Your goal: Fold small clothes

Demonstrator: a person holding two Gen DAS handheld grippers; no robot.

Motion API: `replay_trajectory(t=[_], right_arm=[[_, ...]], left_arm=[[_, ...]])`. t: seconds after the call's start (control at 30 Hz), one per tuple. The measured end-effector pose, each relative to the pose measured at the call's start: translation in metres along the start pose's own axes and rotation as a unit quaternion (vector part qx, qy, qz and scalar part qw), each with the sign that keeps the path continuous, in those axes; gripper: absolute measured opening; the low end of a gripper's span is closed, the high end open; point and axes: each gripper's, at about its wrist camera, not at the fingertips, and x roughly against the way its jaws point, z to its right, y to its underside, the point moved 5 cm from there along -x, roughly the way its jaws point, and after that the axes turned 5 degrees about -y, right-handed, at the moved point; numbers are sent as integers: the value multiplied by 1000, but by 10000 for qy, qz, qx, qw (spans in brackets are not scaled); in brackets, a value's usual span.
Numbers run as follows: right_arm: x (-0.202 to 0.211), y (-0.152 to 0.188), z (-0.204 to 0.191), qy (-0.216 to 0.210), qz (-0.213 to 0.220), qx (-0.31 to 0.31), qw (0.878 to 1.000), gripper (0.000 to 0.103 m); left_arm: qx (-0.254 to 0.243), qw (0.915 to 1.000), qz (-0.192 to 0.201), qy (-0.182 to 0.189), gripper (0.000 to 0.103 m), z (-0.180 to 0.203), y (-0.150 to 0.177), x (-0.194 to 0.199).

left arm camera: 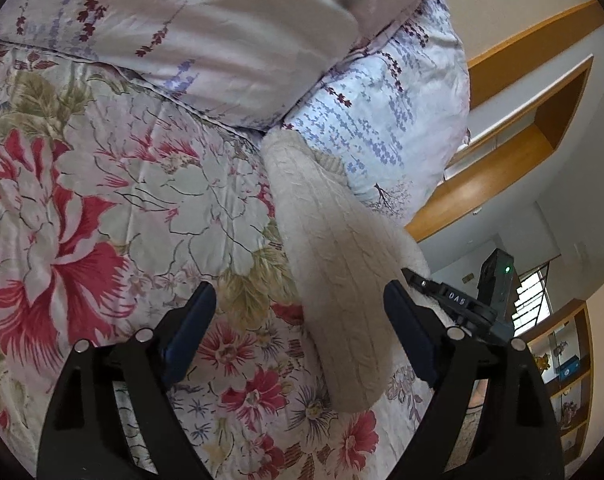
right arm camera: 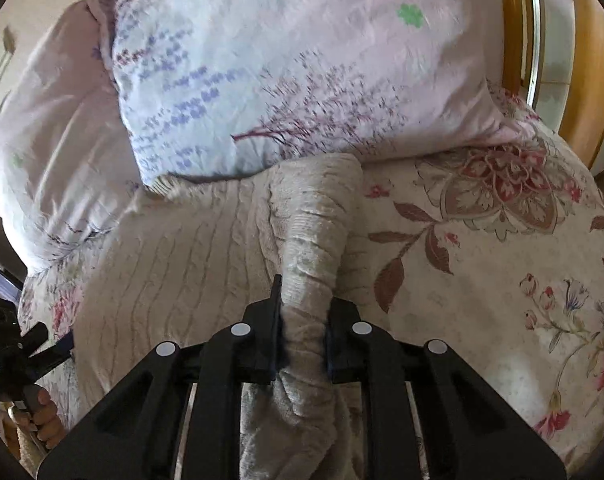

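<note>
While the right gripper (right arm camera: 304, 336) pinches a bunched sleeve of the soft, floppy cable-knit sweater (right arm camera: 173, 256), the left gripper (left arm camera: 302, 320) gapes wide, best gripping thick edges.

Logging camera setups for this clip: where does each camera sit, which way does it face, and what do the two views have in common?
Left wrist: sits on the left gripper, looking along its open fingers over the floral bedspread toward the pillows; the cream knit sweater lies between its fingers, untouched.
Right wrist: sits on the right gripper, facing the pillows, jaws shut on a bunched sweater sleeve; the person's hand shows at lower left.
Shared: sweater, bedspread, pillows.
</note>
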Motion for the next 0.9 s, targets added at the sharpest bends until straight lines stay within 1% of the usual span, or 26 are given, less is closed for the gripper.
replay_trajectory(t=[0.07, 0.13, 0.17, 0.27, 0.37, 0.43, 0.47, 0.5, 0.53, 0.57, 0.6, 0.67, 0.73, 0.77, 0.8, 0.83, 0.87, 0.9], right_arm=[[9, 0, -3, -3, 154, 187, 9997, 16], [13, 1, -2, -15, 262, 219, 9994, 16], [12, 2, 2, 20, 277, 166, 9995, 16], [-7, 3, 13, 112, 60, -111, 9999, 17], [-6, 1, 22, -59, 100, -421, 9990, 17], [-1, 3, 25, -220, 70, -620, 9978, 19], [5, 5, 28, -252, 63, -704, 9972, 23], [14, 8, 31, -298, 68, -795, 9964, 30], [19, 9, 33, -359, 78, -866, 9956, 33], [29, 14, 37, -511, 104, -974, 9939, 39], [37, 20, 41, -640, 120, -1051, 9923, 42], [48, 35, 45, -875, 76, -1134, 9897, 42], [52, 47, 46, -998, 3, -1151, 9883, 42], [53, 53, 44, -1064, -23, -1121, 9880, 37], [50, 55, 39, -1075, -30, -1033, 9888, 18], [50, 57, 37, -998, -13, -906, 9909, 16], [53, 56, 34, -872, 93, -757, 9933, 14], [58, 55, 31, -870, 206, -695, 9936, 12]], left_arm=[[-59, 9999, -45, 76, 85, 2, 2, -1], [-130, 9996, -109, 205, 85, 7, 4, -2], [-163, 9995, -129, 249, 85, 8, 5, -3], [-336, 9985, -247, 346, 85, 15, 10, -6], [-506, 9974, -340, 381, 85, 22, 14, -9], [-516, 9972, -413, 354, 85, 25, 17, -11], [-506, 9973, -452, 279, 85, 28, 20, -12], [-534, 9972, -477, 232, 85, 31, 22, -12], [-560, 9971, -486, 191, 85, 34, 23, -12], [-578, 9970, -489, 133, 85, 36, 24, -12], [-592, 9970, -501, 51, 85, 39, 26, -13], [-592, 9968, -532, -38, 85, 41, 27, -15], [-591, 9965, -571, -130, 85, 43, 28, -18], [-587, 9964, -591, -183, 84, 43, 29, -20], [-576, 9961, -614, -251, 80, 44, 31, -23], [-571, 9959, -646, -280, 76, 45, 32, -26], [-561, 9956, -695, -299, 64, 46, 34, -29], [-531, 9952, -758, -305, 52, 46, 36, -33]])
